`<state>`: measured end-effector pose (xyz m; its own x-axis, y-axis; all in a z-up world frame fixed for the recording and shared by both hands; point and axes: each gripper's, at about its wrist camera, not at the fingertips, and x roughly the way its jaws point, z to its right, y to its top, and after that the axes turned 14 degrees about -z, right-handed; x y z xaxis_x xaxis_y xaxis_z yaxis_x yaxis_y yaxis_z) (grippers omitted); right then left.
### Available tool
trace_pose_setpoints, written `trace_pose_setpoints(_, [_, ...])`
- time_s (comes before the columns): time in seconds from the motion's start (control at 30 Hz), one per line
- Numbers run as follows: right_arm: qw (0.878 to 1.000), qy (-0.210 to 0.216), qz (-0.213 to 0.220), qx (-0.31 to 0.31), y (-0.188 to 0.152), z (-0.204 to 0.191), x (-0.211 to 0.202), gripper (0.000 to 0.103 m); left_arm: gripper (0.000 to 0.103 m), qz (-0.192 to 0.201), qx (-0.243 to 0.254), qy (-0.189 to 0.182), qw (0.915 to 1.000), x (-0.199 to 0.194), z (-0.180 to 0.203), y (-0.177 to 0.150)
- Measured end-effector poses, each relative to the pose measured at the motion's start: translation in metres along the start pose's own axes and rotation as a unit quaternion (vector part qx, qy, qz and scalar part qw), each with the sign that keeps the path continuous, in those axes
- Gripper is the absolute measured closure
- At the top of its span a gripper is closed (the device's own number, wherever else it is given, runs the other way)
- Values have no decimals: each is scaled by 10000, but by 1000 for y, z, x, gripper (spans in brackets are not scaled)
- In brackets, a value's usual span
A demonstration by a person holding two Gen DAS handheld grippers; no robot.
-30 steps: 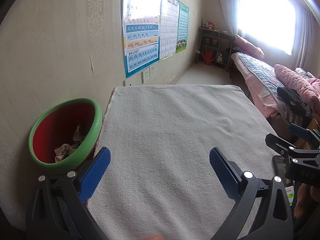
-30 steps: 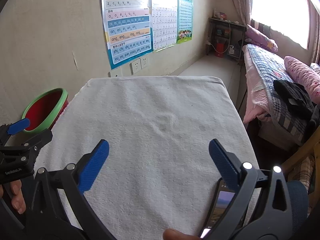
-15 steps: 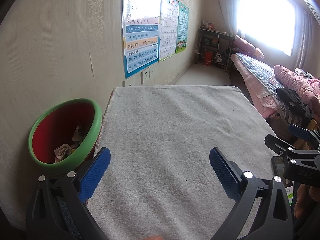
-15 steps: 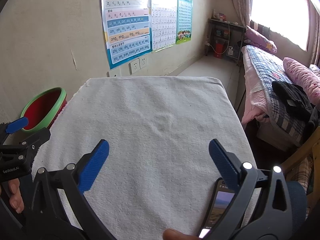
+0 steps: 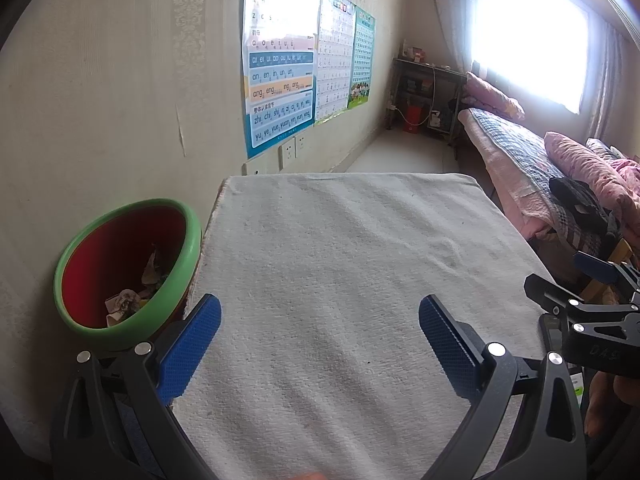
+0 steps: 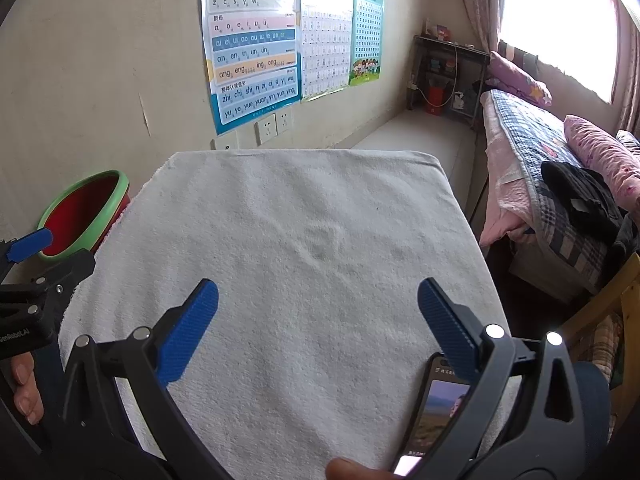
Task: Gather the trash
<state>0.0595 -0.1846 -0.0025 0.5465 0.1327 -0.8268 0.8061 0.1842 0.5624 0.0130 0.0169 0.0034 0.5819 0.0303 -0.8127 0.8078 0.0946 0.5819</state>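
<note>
Left gripper (image 5: pixel 319 330), lower centre of the left wrist view: blue-padded fingers spread wide, nothing between them, over a white towel-covered table (image 5: pixel 340 248)

Right gripper (image 6: pixel 318 316), lower centre of the right wrist view: fingers likewise spread wide and empty, over the same towel

Phone (image 6: pixel 434 416), lower right of the right wrist view: screen lit, lying on the towel's near edge, partly behind the right finger

Hand (image 6: pixel 26 392), lower left edge of the right wrist view: fingertips only, on the left gripper's handle

Bin (image 5: pixel 86 322), left of frame in the left wrist view: green rim, red inside, just beside the table's left edge, against the wall

Trash (image 5: pixel 134 290): crumpled paper scraps lying in the bin's bottom

Wall charts (image 6: pixel 254 44), upper centre: three posters, sockets beneath

Bed (image 6: pixel 532 152), right of frame: plaid cover, pink pillows, dark clothing

Window (image 5: pixel 528 36), upper right: bright, curtained
</note>
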Motion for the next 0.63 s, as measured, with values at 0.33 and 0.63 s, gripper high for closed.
trace_pose_setpoints(0.33, [10000, 4, -1, 19, 1, 0, 1, 5, 8, 111, 104, -144, 9998, -4, 3, -1])
trace_pose_setpoints(0.63, [10000, 7, -12, 21, 0, 0, 1, 5, 8, 57, 147, -17, 9999, -2, 7, 0])
